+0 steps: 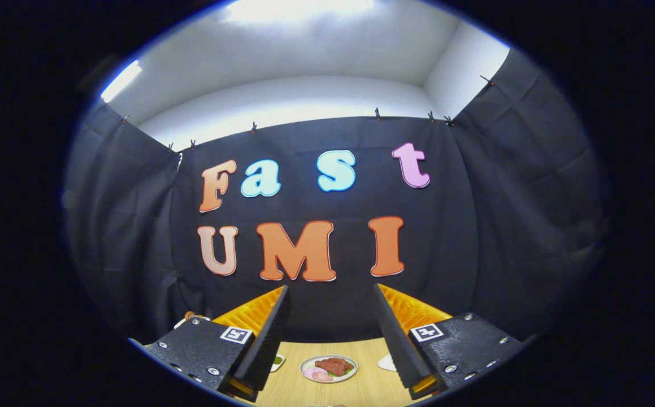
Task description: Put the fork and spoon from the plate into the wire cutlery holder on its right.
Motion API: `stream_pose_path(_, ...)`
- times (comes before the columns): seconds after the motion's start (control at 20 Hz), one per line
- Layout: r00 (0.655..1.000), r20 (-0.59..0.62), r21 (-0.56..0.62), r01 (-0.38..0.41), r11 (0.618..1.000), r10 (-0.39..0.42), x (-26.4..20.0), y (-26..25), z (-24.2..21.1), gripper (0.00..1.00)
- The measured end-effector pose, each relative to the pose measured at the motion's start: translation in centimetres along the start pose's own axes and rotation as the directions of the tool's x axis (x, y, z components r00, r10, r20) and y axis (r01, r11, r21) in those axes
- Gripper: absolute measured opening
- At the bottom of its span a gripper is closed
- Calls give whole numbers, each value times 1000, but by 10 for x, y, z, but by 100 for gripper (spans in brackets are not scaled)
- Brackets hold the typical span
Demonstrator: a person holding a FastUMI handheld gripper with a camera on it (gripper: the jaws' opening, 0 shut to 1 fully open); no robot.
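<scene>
The tongs [330,294] are spread wide and hold nothing, raised high and aimed at the booth's back wall, so only a strip of the wooden tabletop [361,390] shows low in the frame between the fingers. On that strip, between and beyond the fingers, sits a small plate [328,368] with food on it. The fork, spoon and wire cutlery holder cannot be made out. A pale object [386,362] lies just right of the plate, half hidden by the right finger. Judging by the height, this is a ready pose before reaching down.
</scene>
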State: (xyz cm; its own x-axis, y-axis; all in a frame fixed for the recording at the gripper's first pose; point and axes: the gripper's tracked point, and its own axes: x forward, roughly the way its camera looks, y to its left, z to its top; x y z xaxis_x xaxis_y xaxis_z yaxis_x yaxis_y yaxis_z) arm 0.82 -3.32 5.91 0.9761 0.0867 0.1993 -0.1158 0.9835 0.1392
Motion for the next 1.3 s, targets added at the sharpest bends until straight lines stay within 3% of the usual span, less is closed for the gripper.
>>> stream_pose_path(0.2, 999, 30, -3, -45, 999, 45, -10, 15, -4, 89)
stream_pose_path(1.3, 994, 78, -71, -75, 995, 81, -12, 44, -2, 90)
